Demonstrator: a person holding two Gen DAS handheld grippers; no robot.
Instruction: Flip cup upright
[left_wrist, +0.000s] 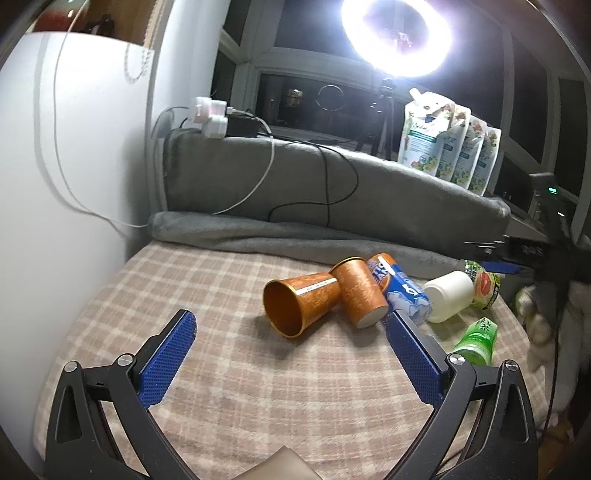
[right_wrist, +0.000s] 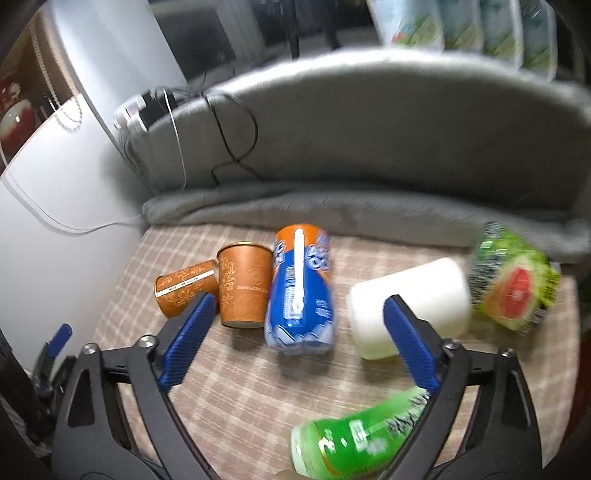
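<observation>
A glaring white ring light (left_wrist: 397, 35) at one o'clock in the left wrist view blows out to pure white and haloes the dark window behind it. It lights the beige plaid cloth (left_wrist: 229, 384) evenly, and the tipped orange paper cup (left_wrist: 301, 306) throws a soft shadow toward seven o'clock. Both fisheye views bend straight lines and darken at the rim. The right wrist view is dimmer and smeared; the green plastic bottle (right_wrist: 354, 439) at five o'clock is heavily blurred.
</observation>
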